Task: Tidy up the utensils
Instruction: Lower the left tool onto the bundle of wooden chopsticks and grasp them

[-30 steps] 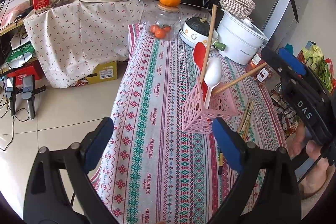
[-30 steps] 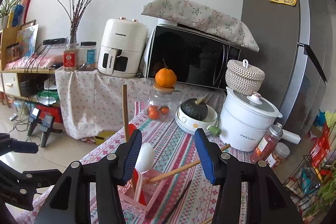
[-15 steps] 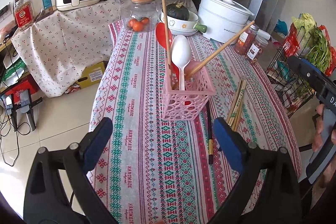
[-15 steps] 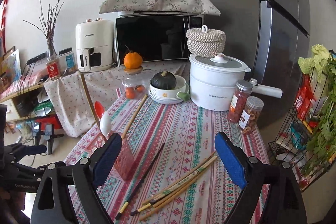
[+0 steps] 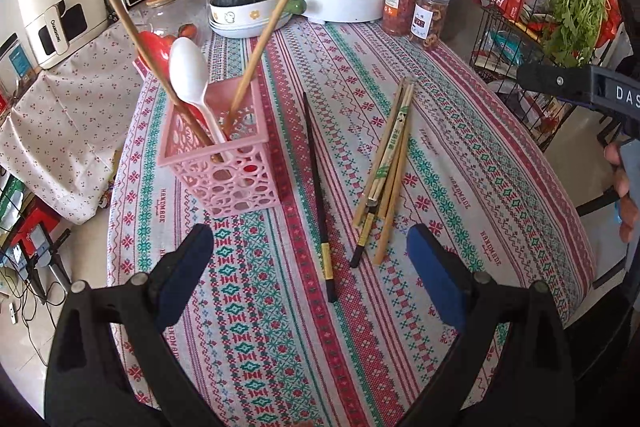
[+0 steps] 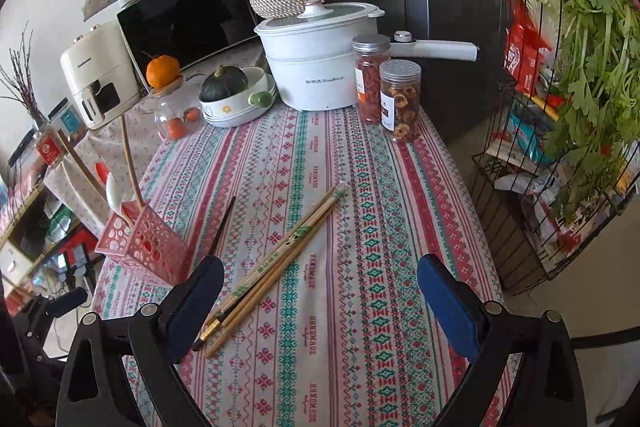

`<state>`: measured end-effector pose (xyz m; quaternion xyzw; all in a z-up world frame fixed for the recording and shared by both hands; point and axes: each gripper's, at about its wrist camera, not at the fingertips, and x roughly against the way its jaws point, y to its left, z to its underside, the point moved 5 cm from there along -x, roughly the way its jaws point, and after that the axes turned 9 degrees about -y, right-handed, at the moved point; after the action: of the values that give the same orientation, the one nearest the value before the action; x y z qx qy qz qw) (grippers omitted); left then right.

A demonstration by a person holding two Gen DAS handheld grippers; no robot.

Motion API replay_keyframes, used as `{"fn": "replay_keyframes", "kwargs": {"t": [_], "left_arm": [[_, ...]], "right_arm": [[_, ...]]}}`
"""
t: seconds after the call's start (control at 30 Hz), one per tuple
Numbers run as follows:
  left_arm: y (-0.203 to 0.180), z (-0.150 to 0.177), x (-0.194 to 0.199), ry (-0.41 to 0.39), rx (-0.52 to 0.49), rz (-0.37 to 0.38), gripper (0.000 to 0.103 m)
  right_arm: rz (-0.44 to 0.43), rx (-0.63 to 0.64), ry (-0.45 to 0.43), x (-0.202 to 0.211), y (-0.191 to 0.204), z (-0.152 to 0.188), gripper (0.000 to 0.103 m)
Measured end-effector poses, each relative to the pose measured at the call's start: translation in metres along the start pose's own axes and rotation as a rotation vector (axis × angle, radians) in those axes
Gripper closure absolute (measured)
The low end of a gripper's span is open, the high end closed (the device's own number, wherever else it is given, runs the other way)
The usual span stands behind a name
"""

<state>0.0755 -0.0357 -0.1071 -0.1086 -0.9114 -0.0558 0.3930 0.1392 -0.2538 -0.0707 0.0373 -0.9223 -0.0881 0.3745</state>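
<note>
Pink basket (image 5: 224, 163) with cut-out sides stands on the patterned tablecloth (image 5: 460, 155), toward its left edge. Inside: a white spoon (image 5: 188, 71), a red spoon (image 5: 154, 47) behind it, and two long wooden sticks (image 5: 276, 15) leaning out in opposite directions.

Loose on the cloth, right of the basket: one black chopstick (image 5: 316, 183) with a gold band, lying alone. Just right of it, a bundle of bamboo chopsticks (image 5: 390, 163), with another dark one mixed in at the near end.

Left gripper (image 5: 308, 267) hangs over the near end of the black chopstick, jaws wide apart, nothing between the pads. Right gripper (image 6: 320, 295) hangs above the cloth with the near ends of the bamboo bundle by its left pad; its jaws have just been spreading and now stand wide, holding nothing.

Far end of the table: a white pot (image 6: 320, 67) with its lid on, two clear jars (image 6: 386, 91) of dried fruit, a bowl (image 6: 236, 107) holding a dark green squash (image 6: 224, 83), a glass jar (image 6: 176, 115) with small tomatoes inside and an orange (image 6: 162, 71) on its lid.

Wire rack (image 6: 560, 155) at right, filled with leafy greens and packets.
</note>
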Motion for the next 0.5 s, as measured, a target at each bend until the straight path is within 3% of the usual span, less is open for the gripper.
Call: {"fn": "replay_keyframes", "kwargs": {"t": [0.17,0.3,0.37,0.5], "left_arm": [[-0.04,-0.011,-0.027,0.061,-0.088,0.022,0.006],[-0.061,-0.023,-0.052,0.104,-0.084,0.054,0.007],[-0.069,-0.031,-0.066,0.119,-0.069,0.064,0.011],[-0.08,-0.053,-0.093,0.129,-0.023,0.104,0.034]], "right_arm": [[0.048,-0.06,0.077,-0.015,-0.037,-0.001,0.005],[0.071,-0.066,0.125,-0.026,-0.058,0.0,0.005],[0.085,-0.067,0.146,-0.032,-0.067,0.001,0.005],[0.091,-0.1,0.194,-0.042,-0.081,0.004,0.005]]}}
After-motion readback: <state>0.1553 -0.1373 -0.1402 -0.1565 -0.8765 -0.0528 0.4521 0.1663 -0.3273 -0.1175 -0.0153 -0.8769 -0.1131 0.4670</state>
